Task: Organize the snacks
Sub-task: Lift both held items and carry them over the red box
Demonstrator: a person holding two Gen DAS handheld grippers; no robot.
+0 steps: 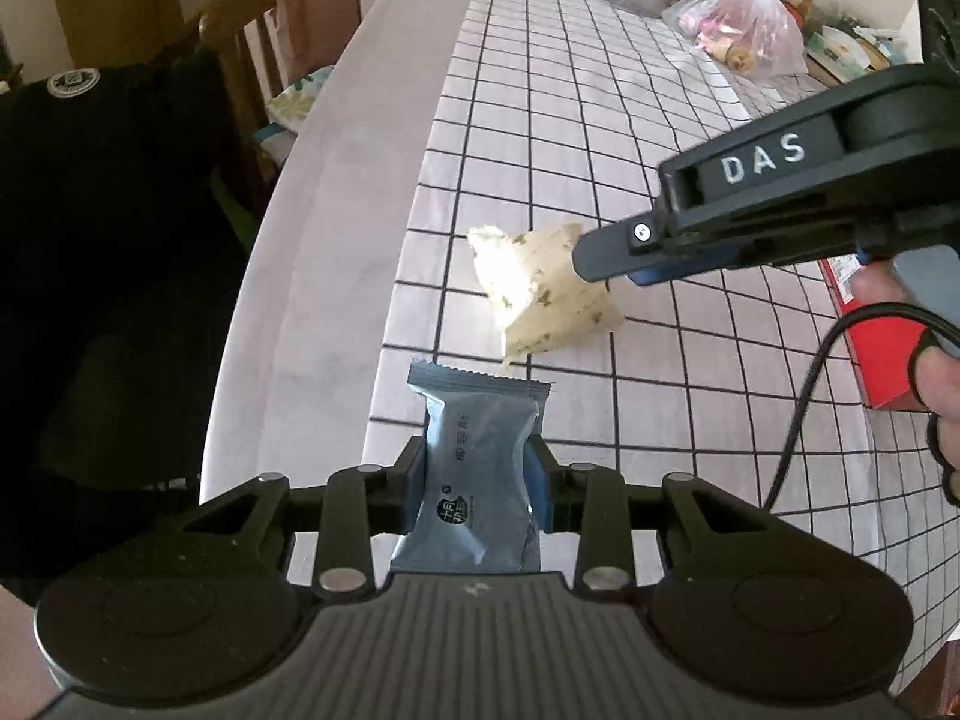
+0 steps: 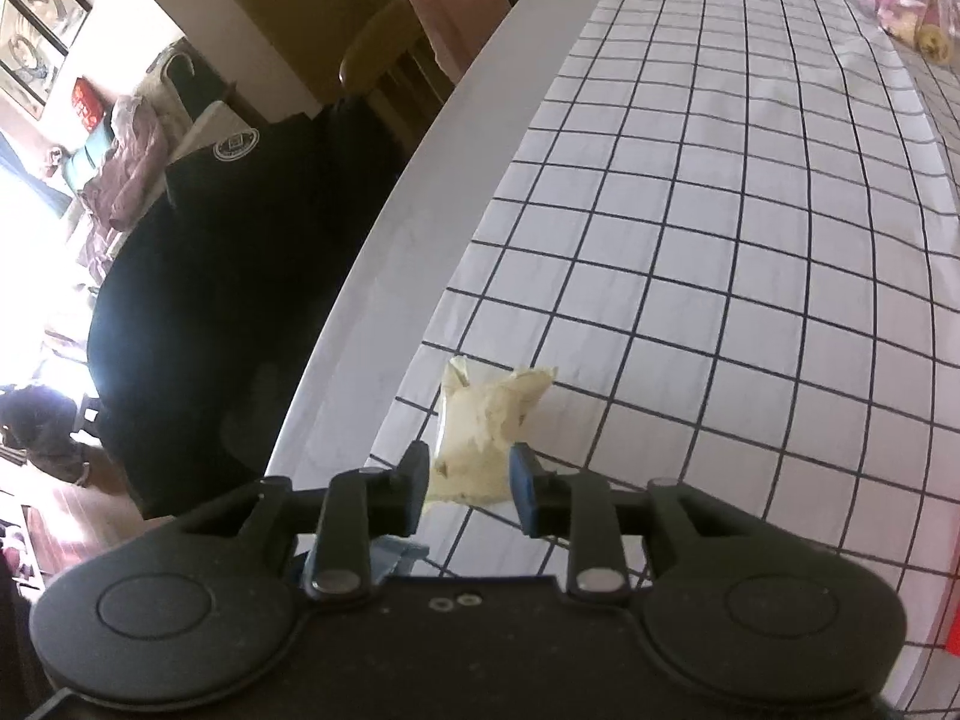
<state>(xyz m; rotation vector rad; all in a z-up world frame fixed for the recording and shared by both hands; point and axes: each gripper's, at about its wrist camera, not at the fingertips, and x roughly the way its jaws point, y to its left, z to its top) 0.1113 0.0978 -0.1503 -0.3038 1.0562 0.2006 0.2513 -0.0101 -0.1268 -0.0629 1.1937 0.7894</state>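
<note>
My left gripper [image 1: 477,480] is shut on a blue-grey snack packet [image 1: 480,456], held upright between its blue pads near the table's left edge. Just beyond it, a cream speckled snack packet [image 1: 534,288] is pinched at its right side by my right gripper [image 1: 600,267], which reaches in from the right in a person's hand [image 1: 936,378]. In the right wrist view, that gripper [image 2: 468,480] has both pads pressed against the cream packet [image 2: 480,432], over the checked tablecloth [image 2: 720,240].
A red box [image 1: 870,354] lies at the right edge of the table. Plastic bags [image 1: 744,30] with items sit at the far end. A wooden chair [image 1: 258,42] with a pink cloth and a black garment [image 1: 90,240] stand left of the table's edge.
</note>
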